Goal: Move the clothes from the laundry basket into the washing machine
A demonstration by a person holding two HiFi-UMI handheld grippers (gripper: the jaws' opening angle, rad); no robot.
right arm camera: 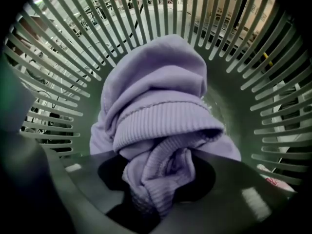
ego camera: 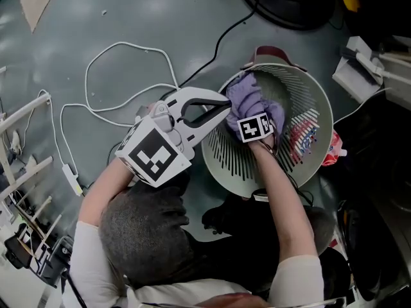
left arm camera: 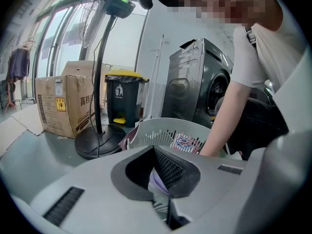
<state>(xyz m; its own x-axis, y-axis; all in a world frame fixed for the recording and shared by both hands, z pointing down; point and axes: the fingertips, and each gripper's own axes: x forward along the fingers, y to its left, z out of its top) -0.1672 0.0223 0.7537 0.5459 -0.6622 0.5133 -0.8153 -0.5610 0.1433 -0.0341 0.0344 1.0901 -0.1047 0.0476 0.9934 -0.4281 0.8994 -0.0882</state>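
Garment, lilac knit: bunched inside the slatted laundry basket, against its wall. Your right gripper points down into the basket, jaws clenched on a ribbed fold of that knit. Second piece, red-and-blue print: beside it in the same basket. Your left gripper: at the basket's rim, jaws together, nothing between them. Washing machine: beyond the basket. White cable: looped on the floor nearby.

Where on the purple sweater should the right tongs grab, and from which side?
Grip the ribbed band on top of the purple sweater, from straight above: it lies heaped in the laundry basket, whose walls block the sides. The right tongs pinch bunched fabric there.
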